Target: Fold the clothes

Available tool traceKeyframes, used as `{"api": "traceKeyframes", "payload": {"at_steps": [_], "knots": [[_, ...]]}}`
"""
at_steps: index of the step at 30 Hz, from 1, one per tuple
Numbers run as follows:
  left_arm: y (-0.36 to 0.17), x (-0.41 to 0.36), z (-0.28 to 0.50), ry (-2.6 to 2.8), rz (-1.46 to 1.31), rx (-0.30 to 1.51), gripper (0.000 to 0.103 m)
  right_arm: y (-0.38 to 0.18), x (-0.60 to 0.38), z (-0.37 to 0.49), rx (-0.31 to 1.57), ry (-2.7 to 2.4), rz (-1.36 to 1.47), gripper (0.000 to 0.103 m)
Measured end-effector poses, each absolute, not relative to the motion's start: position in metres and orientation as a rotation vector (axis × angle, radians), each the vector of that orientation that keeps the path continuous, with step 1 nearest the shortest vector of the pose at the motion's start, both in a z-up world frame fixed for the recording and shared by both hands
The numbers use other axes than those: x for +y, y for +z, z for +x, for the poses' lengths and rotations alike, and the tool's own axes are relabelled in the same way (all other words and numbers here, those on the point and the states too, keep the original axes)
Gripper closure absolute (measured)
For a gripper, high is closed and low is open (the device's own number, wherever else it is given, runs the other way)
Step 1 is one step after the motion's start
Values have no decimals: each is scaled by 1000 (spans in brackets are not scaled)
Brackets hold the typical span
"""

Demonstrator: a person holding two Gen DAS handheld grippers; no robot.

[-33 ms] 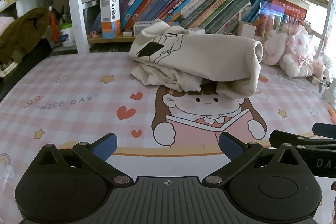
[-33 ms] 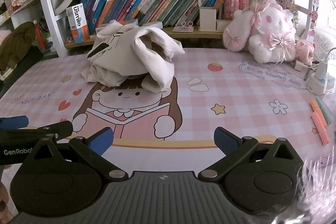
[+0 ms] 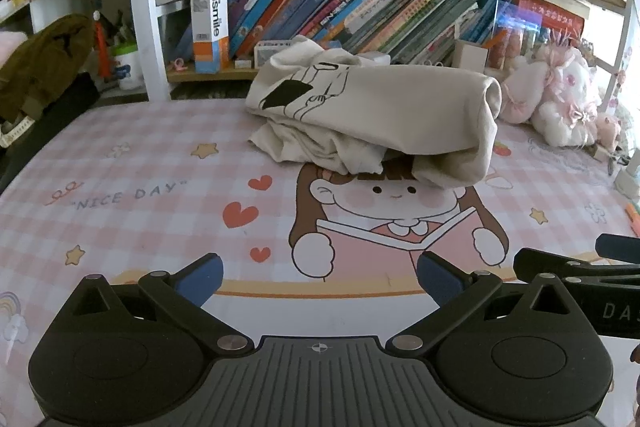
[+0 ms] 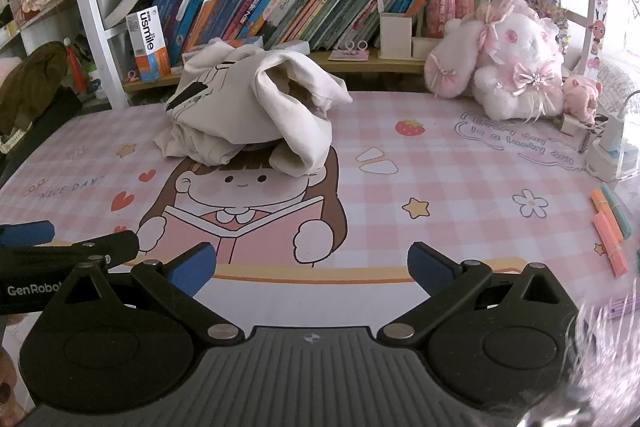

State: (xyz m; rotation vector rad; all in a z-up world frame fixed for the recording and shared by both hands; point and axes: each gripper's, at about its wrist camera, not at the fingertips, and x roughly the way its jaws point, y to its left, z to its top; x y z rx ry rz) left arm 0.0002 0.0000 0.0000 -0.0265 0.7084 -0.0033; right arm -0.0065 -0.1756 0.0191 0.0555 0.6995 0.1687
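Your left gripper [image 3: 319, 277] and right gripper [image 4: 312, 263] both have their blue-padded fingers spread wide, nothing between them. The crumpled cream printed garment [image 3: 384, 119] lies well ahead of both sets of fingers on the pink checked cartoon worktop [image 4: 440, 187], untouched.

Garment [image 3: 376, 119] on mat [image 3: 132, 195], before bookshelf [image 3: 320, 11]

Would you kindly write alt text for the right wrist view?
A crumpled cream garment lies heaped on a pink checked cartoon desk mat, beyond the open, empty right gripper. Behind it are a bookshelf and a pink plush rabbit.
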Motion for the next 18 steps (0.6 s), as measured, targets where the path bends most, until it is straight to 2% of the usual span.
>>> {"api": "traceKeyframes", "payload": {"at_steps": [18], "knots": [[-1, 0, 3, 6, -26, 715, 0, 17, -176, -4, 710, 172, 62, 0]]}}
